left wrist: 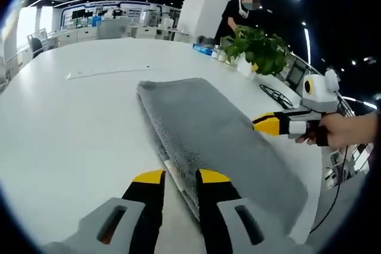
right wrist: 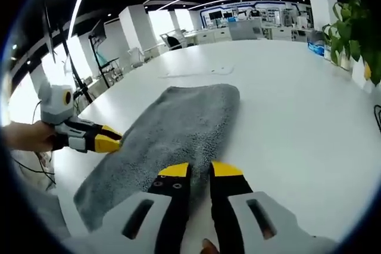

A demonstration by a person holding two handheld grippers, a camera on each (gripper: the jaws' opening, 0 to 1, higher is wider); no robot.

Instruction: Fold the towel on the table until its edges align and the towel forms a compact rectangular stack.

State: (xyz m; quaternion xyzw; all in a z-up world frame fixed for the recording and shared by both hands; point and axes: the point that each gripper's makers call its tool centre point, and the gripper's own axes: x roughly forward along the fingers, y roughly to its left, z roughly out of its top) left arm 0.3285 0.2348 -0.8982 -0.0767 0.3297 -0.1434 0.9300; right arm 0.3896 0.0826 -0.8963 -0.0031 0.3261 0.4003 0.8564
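We see the grey towel (left wrist: 220, 141) lying folded into a long strip on the white bench (left wrist: 71, 123), stretching from the near edge toward the far middle. In the left gripper view, our left hand-held gripper (left wrist: 181, 176) sits at the towel's near corner with its yellow-tipped jaws a little apart, straddling the layered edge without pinching it. From the right comes the right hand-held gripper (left wrist: 265, 124), held in a hand (left wrist: 345, 130), its tip touching the towel's right edge. In the right gripper view, that gripper (right wrist: 199, 171) has its jaws slightly parted over the towel's near end. A potted plant (left wrist: 259, 49) stands far right on the bench.
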